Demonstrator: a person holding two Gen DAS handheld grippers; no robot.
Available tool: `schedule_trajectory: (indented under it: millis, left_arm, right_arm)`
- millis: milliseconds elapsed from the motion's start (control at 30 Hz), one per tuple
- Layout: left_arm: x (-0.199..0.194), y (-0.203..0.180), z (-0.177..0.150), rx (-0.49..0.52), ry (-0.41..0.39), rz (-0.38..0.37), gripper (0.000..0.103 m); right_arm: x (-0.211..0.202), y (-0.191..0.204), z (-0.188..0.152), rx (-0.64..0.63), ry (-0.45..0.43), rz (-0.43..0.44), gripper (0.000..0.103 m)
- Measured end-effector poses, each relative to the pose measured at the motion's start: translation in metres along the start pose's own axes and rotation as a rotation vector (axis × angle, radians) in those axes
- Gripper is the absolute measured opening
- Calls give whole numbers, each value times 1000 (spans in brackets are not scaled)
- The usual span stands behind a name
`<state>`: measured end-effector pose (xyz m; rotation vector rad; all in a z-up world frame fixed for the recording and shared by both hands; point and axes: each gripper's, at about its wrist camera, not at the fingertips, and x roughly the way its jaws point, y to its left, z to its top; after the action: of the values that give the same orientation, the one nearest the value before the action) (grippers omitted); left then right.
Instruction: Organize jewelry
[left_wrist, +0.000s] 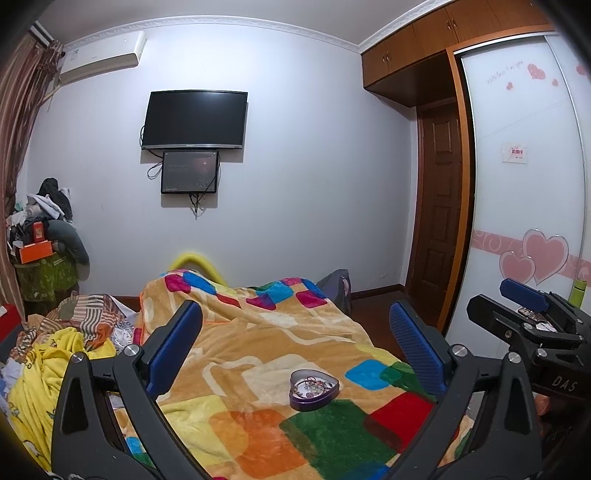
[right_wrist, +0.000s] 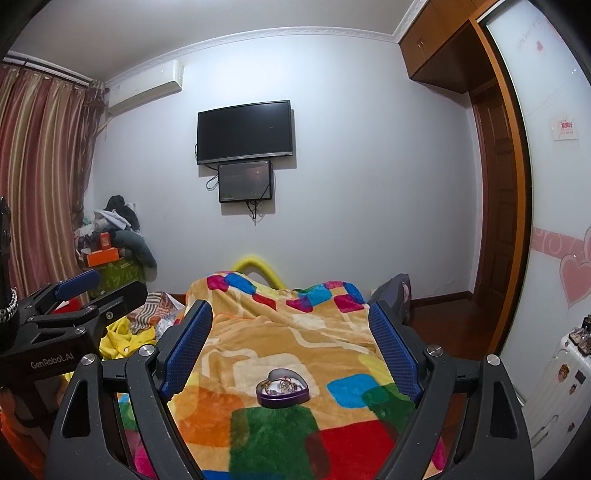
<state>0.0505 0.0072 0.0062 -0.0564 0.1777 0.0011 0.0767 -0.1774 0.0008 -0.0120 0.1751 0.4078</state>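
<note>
A purple heart-shaped tin (left_wrist: 314, 390) with no lid sits on the colourful blanket (left_wrist: 258, 339), with several pieces of jewelry inside. It also shows in the right wrist view (right_wrist: 282, 388). My left gripper (left_wrist: 295, 325) is open and empty, held above the blanket short of the tin. My right gripper (right_wrist: 290, 325) is open and empty, also short of the tin. The right gripper shows at the right edge of the left wrist view (left_wrist: 528, 314). The left gripper shows at the left edge of the right wrist view (right_wrist: 85, 295).
The blanket covers a bed with rumpled yellow and striped bedding (left_wrist: 55, 350) on its left. A white suitcase (right_wrist: 561, 376) stands at the right by the sliding wardrobe door (left_wrist: 524, 184). A cluttered pile (right_wrist: 110, 240) sits in the far left corner.
</note>
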Motion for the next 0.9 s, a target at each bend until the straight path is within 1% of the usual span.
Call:
schedule_trajectory:
  millis: [300,800,900]
  left_arm:
    - [0,0,-1,5,-2,8,102]
    - [-2,1,1,-5,8,-8,102]
    - [-2,1,1,-8,12,5,102]
  right_arm:
    - [2,0,-1,7,12,-1,84]
    - [1,0,-1,14,10,4,84]
    - [0,1,-1,12,10,2,84]
